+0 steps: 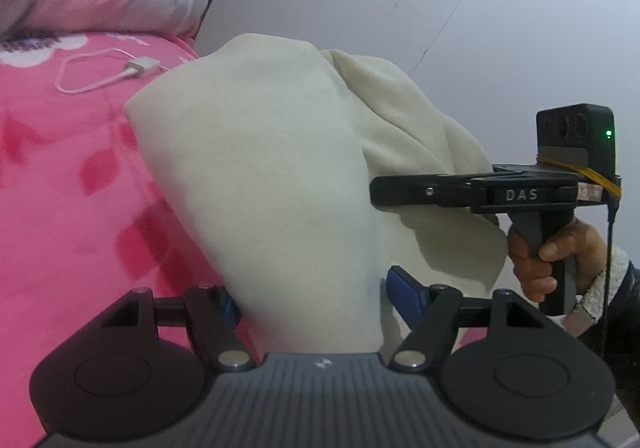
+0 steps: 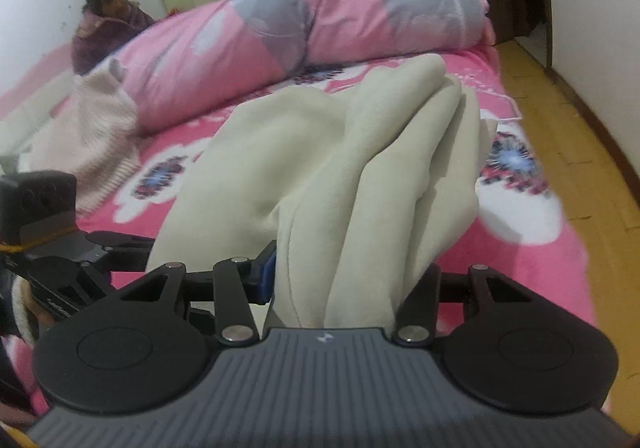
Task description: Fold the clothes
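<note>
A cream soft fleece garment (image 1: 260, 152) is held up above the bright pink flower-patterned bedspread (image 1: 72, 176), gripped from both ends. In the left wrist view the left gripper (image 1: 312, 296) is seen with its blue-padded fingers (image 1: 404, 292) set apart around a thick band of the cream cloth; the cloth fills the gap between them and is pinched there. The right gripper (image 1: 404, 190) is seen from the side in the same view, its black fingers pressed together into the far fold of the garment, with a hand (image 1: 548, 252) wrapped around its handle and a fleecy cuff at the wrist.

In the right wrist view the right gripper (image 2: 344, 280) is shown clamped on a bunched stack of several cream folds (image 2: 360, 184); one blue pad (image 2: 266, 268) is visible at the left of the bundle, the other finger is hidden behind cloth. The garment trails forward from the fingers and drapes over the bedspread (image 2: 532, 256). The left gripper (image 2: 80, 248) is partly seen at the left edge.

A rolled pink and grey quilt (image 2: 320, 20) is lying across the bed behind the garment. A pale pink knitted garment (image 2: 88, 132) is lying just beside the quilt. A white charger cable with plug (image 1: 120, 70) is lying on the bedspread, well apart from the cloth. A seated person in a purple jacket (image 2: 108, 24) is seen at the far side of the bed. Yellow wooden flooring (image 2: 560, 128) is visible beside the bed.
</note>
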`<state>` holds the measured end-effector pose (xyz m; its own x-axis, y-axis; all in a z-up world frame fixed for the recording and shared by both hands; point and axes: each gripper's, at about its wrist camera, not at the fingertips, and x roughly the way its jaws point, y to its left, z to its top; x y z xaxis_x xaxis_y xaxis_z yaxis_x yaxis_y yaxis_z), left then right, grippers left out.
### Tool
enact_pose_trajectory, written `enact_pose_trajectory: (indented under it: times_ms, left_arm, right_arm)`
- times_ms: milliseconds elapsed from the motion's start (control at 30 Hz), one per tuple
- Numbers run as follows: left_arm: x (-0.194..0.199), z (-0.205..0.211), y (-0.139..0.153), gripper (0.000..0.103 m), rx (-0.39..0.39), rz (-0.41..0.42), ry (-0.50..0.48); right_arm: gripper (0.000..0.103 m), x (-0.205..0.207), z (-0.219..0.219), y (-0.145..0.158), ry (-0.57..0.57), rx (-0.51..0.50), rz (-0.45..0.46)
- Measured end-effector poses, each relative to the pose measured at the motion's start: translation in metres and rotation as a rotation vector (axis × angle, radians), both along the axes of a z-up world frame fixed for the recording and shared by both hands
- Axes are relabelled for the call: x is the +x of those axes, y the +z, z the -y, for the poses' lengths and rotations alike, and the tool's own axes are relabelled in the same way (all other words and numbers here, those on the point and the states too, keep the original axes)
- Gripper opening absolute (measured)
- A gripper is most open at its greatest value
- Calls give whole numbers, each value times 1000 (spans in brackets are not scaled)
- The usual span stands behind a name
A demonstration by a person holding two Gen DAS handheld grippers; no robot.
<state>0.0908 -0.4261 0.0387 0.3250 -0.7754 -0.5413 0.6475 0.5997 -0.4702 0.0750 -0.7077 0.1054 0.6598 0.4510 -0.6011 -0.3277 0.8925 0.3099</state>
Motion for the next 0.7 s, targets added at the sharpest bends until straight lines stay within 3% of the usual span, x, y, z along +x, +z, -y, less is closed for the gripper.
enact_pose_trajectory:
  times_ms: [233,367,467,600,700]
  left_arm:
    - [16,26,-29,72,-4,-18,-19]
    - [26,22,-47,72,-25,-65,-4]
    - [31,21,-49,74,-38,-74,-5]
    - [33,18,-47,75,-45,-82,-1]
    - [28,11,-42,76,-46,-94,10]
  right_arm:
    - [47,35,24,-16,102,-35,-32]
    - [49,52,28,-45,115,-11,-55]
    - [56,58,36,-59,91,33,-54]
    - [72,57,43,-63,21,64,-59]
    - [74,53,48,-60,-36,86,-49]
